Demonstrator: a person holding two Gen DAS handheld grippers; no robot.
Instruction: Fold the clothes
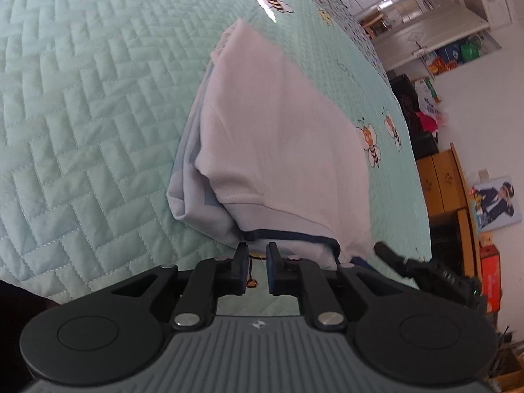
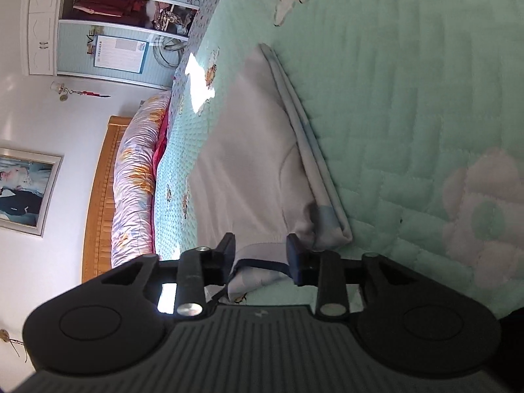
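Observation:
A folded white garment [image 1: 278,137] with pale blue layers and a dark navy trim lies flat on the mint-green quilted bedspread [image 1: 98,98]. My left gripper [image 1: 257,250] is low at the garment's near hem. Its fingers are a narrow gap apart with only bedspread showing between them, and the trim lies just past the tips. The black finger [image 1: 389,253] of the other gripper shows at the hem's right end. In the right wrist view my right gripper [image 2: 261,247] stands open, its fingers straddling the trimmed corner of the garment [image 2: 249,163] without closing on it.
The bedspread [image 2: 409,98] spreads wide on either side of the garment. A rolled floral duvet [image 2: 134,177] lies against the wooden headboard [image 2: 101,196]. Beyond the bed's edge stand a wooden cabinet [image 1: 439,180] and a white wardrobe [image 2: 42,23].

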